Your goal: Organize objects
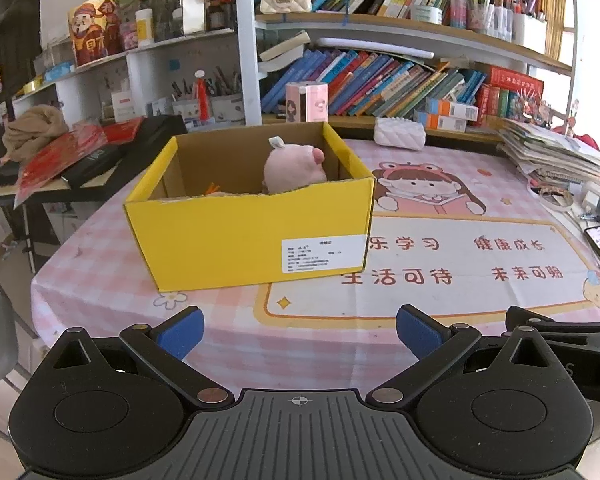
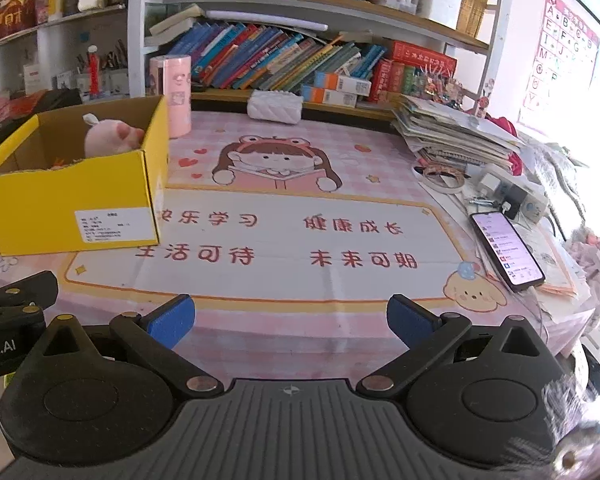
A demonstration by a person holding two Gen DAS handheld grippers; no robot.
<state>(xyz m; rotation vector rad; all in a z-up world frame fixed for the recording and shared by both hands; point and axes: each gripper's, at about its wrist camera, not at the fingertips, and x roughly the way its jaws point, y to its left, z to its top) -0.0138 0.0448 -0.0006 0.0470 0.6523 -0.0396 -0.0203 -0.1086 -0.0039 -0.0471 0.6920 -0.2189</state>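
Observation:
A yellow cardboard box (image 1: 244,236) stands open on the pink checked tablecloth (image 1: 460,312). A pink plush toy (image 1: 296,168) sits upright inside it, with something orange (image 1: 211,189) beside it, mostly hidden by the box wall. The box (image 2: 68,204) and plush (image 2: 110,138) also show at the left of the right wrist view. My left gripper (image 1: 298,334) is open and empty, near the table's front edge, short of the box. My right gripper (image 2: 290,320) is open and empty over the printed mat (image 2: 300,240), to the right of the box.
A bookshelf (image 1: 380,80) full of books stands behind the table. A white quilted pouch (image 2: 275,107) and a pink cylinder (image 2: 172,96) sit at the back. A stack of papers (image 2: 456,132), tape rolls (image 2: 440,178) and a lit phone (image 2: 506,250) lie at the right edge.

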